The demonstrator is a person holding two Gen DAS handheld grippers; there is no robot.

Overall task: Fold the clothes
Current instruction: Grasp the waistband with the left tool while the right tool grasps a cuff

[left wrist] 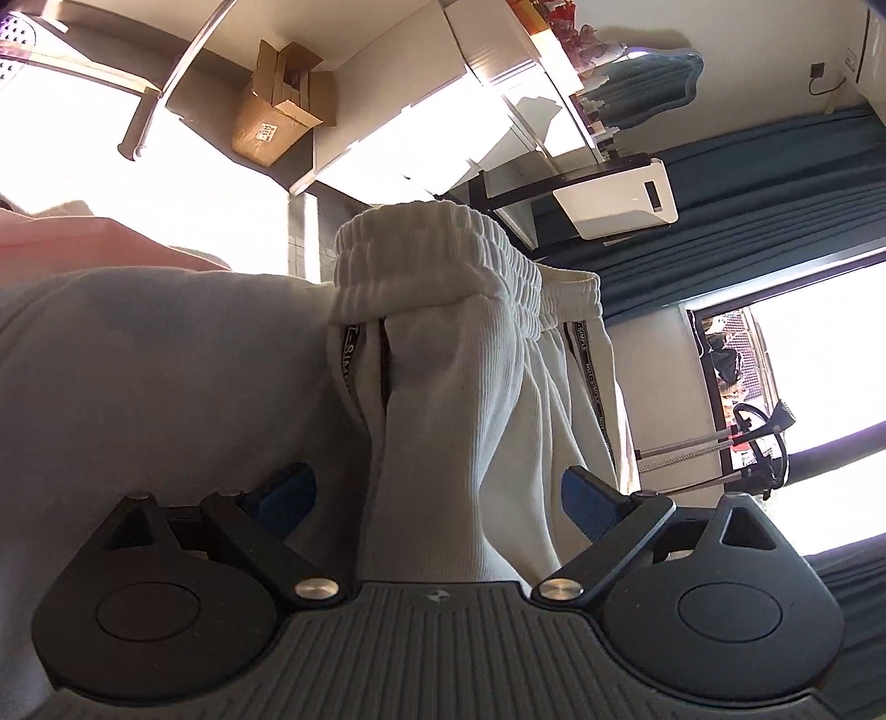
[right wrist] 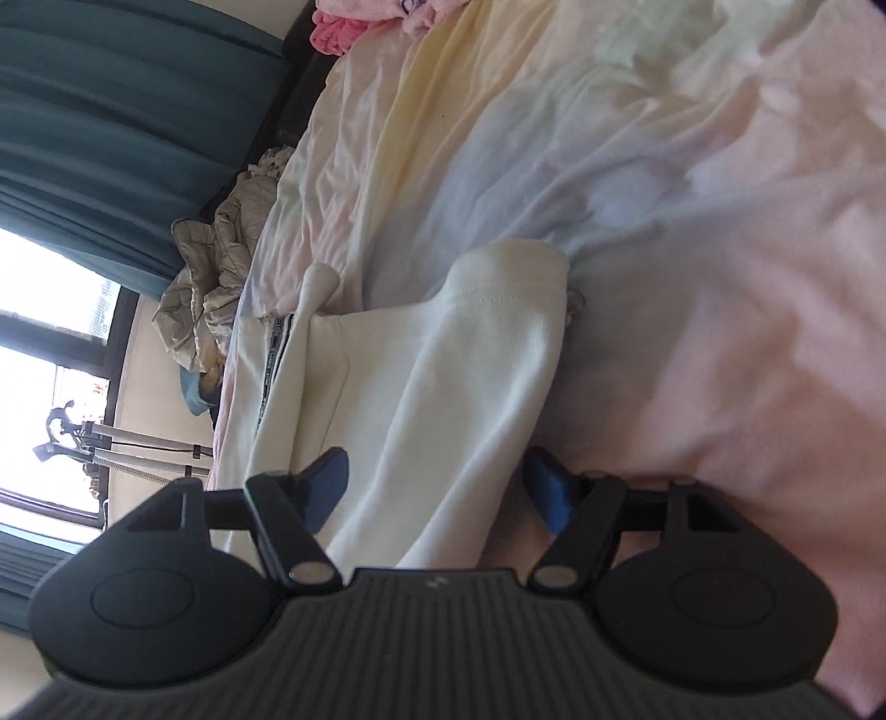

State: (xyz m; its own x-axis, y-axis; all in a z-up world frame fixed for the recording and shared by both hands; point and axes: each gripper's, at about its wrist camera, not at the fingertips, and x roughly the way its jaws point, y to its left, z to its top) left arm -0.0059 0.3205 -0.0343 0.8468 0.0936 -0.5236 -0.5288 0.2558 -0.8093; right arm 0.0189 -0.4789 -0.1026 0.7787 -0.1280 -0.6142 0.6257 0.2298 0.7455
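Note:
White sweatpants (left wrist: 470, 387) with an elastic waistband (left wrist: 437, 249) and a black lettered side stripe (left wrist: 590, 376) lie bunched on the pastel bedsheet (left wrist: 138, 387). My left gripper (left wrist: 437, 498) is open, its blue pads on either side of the bunched fabric. In the right wrist view the same pants (right wrist: 421, 399) show a hemmed leg end (right wrist: 515, 271) and the side stripe (right wrist: 271, 360). My right gripper (right wrist: 437, 487) is open with the cloth lying between its pads.
The striped pastel bedsheet (right wrist: 692, 194) fills the right wrist view. A crumpled beige garment (right wrist: 216, 271) and pink clothes (right wrist: 338, 27) lie at the bed's edge. Teal curtains (right wrist: 111, 122), a window (left wrist: 819, 360), a cardboard box (left wrist: 282, 105) and a white cabinet (left wrist: 614, 194) surround the bed.

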